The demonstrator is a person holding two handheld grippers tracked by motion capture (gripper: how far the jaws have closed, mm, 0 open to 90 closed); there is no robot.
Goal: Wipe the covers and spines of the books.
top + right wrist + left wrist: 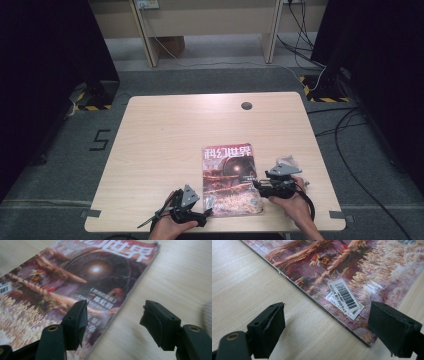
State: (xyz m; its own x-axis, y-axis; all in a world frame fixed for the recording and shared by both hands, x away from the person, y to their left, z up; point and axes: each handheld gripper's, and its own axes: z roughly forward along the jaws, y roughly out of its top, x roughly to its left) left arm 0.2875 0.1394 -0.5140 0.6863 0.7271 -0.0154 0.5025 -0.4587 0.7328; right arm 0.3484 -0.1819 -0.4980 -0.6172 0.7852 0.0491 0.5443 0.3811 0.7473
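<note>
A closed magazine (pixel 231 180) with a reddish picture cover and white characters lies flat on the wooden table (pixel 165 130), near its front edge. My left gripper (pixel 207 212) rests low at the magazine's near left corner. In the left gripper view its jaws (pixel 325 315) stand open on either side of the corner that bears the barcode label (pixel 344 297), and touch nothing. My right gripper (pixel 256 184) sits at the magazine's right edge. Its open jaws (pixel 113 315) straddle that edge of the magazine (pixel 75 275) with nothing pressed between them.
A small pale crumpled thing (pixel 291 161) lies on the table just behind my right hand. A round cable hole (pixel 246 105) is at the table's far side. The front edge runs close under both hands. Cables trail over the floor to the right.
</note>
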